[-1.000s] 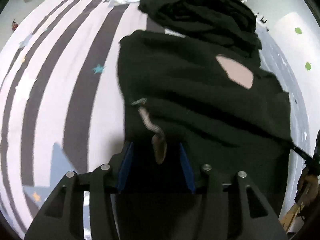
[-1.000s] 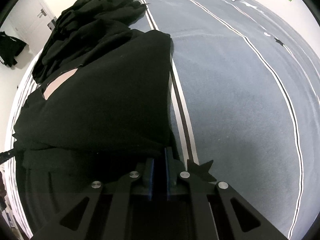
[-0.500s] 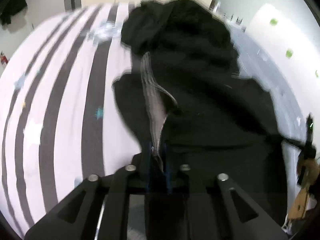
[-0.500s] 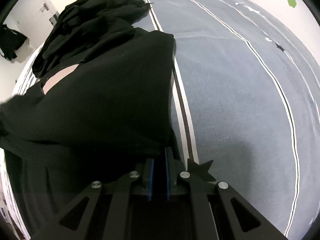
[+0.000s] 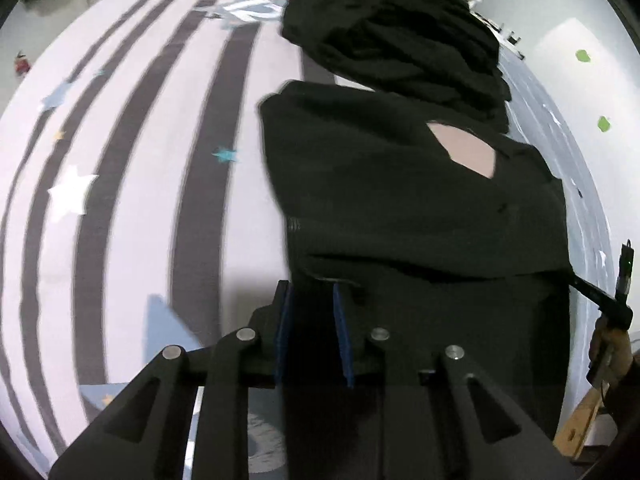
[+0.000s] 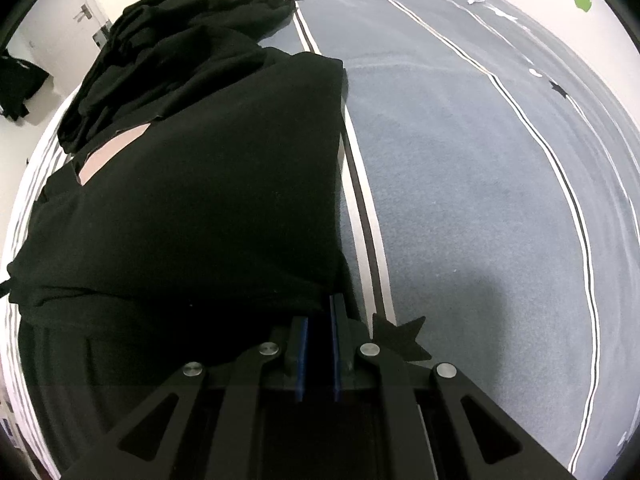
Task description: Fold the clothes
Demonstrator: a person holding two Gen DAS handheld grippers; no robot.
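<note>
Soft matte blk garment, flat-folded, on striped bedsheet.

Two close, downward wrist views sharing black garment

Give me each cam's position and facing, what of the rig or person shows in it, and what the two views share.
Left wrist: sits on the left gripper, pitched steeply down at the black garment on striped bedding; own fingers with cloth between them, and the person's other hand at right.
Right wrist: sits on the right gripper, facing down along the garment's right edge and grey bedding; only its own fingers show.
Shared: the garment, its pink patch and the black clothes pile.
</note>
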